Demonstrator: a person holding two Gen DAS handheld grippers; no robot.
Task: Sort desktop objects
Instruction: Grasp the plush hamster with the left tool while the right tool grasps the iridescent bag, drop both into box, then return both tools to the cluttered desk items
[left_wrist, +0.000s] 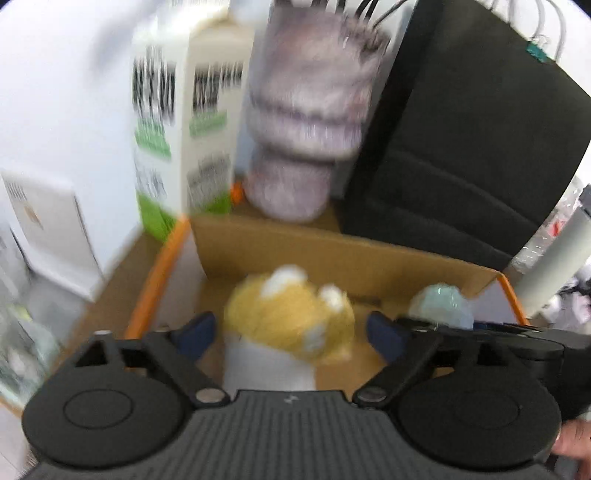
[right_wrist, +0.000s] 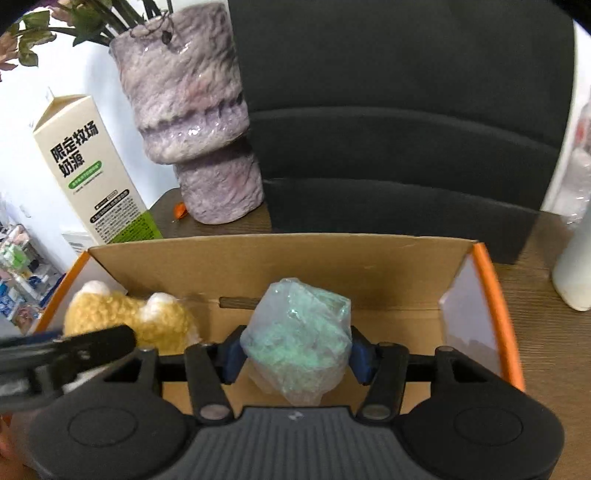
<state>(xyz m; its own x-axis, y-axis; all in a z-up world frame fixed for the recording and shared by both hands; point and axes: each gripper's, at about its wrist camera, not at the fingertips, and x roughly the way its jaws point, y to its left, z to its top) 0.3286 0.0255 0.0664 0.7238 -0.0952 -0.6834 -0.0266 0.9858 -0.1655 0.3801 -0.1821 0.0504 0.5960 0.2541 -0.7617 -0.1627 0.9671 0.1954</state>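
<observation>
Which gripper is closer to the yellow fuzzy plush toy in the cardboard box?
Left. The left gripper has its jaws spread either side of the yellow fuzzy plush toy. The right gripper is off to the toy's right, around a green plastic-wrapped bundle.

1. Cardboard box (right_wrist: 332, 258) sits on bench (right_wrist: 535, 295), nearest the cams.
2. In box: plush toy (right_wrist: 122, 317) at left, wrapped bundle (right_wrist: 299, 332) to its right, btwn right claw (right_wrist: 295, 360) pads.
3. Behind box, L to R: carton (right_wrist: 92, 166), vase (right_wrist: 195, 122), chair (right_wrist: 406, 129).
4. White bottle (right_wrist: 576, 266) stands on bench, right of box.
</observation>
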